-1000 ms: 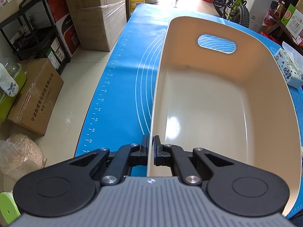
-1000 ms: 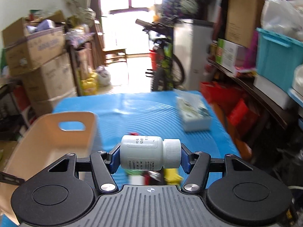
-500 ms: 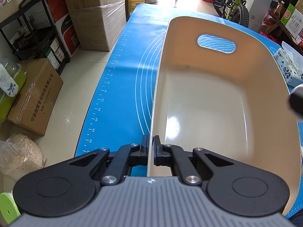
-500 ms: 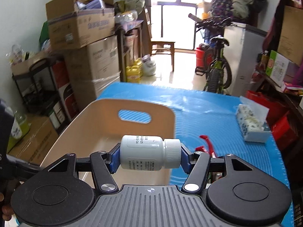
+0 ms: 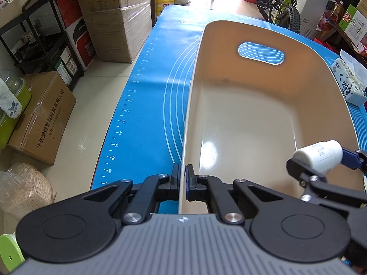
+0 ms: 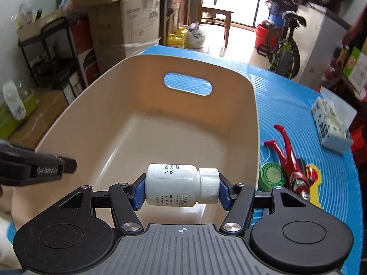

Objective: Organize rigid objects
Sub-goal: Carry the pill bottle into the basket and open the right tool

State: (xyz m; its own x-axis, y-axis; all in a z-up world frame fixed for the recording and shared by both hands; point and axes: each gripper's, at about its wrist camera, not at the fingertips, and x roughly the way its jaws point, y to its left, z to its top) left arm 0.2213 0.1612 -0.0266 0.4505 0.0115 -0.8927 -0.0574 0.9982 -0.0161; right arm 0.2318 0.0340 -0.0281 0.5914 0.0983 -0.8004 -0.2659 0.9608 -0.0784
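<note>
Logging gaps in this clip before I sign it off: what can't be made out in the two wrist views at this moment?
- White bottle label: print too small to read, right wrist view.
- Beige bin near end: hidden by the left gripper body, left wrist view.
- Right gripper hides the bin floor below the bottle.
- Green round tin and red tool: partly hidden by the gripper, right wrist view.

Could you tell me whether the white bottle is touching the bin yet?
Apart. In the left wrist view the bottle hangs in the right gripper above the bin floor, clear of its walls.
</note>
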